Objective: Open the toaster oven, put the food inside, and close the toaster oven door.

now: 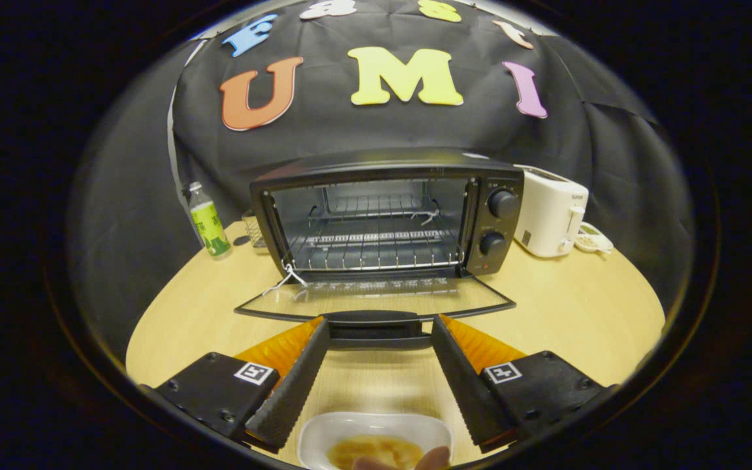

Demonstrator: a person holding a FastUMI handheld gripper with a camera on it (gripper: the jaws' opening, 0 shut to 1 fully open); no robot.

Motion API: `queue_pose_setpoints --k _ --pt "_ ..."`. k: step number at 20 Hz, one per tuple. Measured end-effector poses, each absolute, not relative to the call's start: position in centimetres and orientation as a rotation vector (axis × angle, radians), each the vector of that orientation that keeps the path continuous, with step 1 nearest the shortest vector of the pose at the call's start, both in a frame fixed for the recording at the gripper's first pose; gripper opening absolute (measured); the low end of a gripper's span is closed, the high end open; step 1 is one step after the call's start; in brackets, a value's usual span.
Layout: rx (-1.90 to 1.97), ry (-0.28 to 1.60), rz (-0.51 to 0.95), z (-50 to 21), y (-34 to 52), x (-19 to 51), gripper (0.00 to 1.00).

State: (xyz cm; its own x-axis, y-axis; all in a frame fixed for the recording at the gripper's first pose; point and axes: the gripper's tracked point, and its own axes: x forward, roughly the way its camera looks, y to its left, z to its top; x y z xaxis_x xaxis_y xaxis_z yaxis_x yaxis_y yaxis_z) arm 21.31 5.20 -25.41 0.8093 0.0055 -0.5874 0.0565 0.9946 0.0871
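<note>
Toaster oven (386,215): black boxy metal body, standing on the table beyond the jaws, front facing the camera; long axis runs side to side.
Door (376,297): glass pane in a dark frame, swung fully down and lying nearly flat on the table, hinged at the oven's lower front edge; the wood shows through the glass.
Door handle (376,326): black bar along the door's near edge, lying crosswise just ahead of and between the finger tips; whether they touch it I cannot tell.
Interior: shiny metal walls, wire rack (376,251) of thin parallel rods set level; cavity holds no food. A bit of white string hangs at the lower left corner of the opening.
Controls: two round black knobs (502,203) stacked on the panel right of the opening.
Gripper (379,336): jaws spread wide, nothing held; ribbed inner faces, each finger base carrying a square printed marker.
Food (373,452): pale brownish, glossy mass in a white rounded dish (324,431), on the table between the fingers, close to the camera; cut off below, kind unclear. Fingertips (435,459) of a hand touch its near edge.
Table (578,313): light wood grain, rounded edge.
Bottle (208,225): clear plastic, green label, upright left of the oven.
Toaster (549,212): white plastic, right of the oven, just beside it.
Small white item behind the toaster: too small to tell.
</note>
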Motion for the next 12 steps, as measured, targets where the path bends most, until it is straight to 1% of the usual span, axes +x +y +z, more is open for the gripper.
queue_pose_setpoints --k 5,10,12 --pt "0.11 0.696 -0.021 -26.0 5.3 21.0 1.0" --pt "0.202 0.813 -0.012 -28.6 5.5 20.0 1.0" --pt "0.227 0.821 -0.008 -28.6 5.5 19.6 1.0"
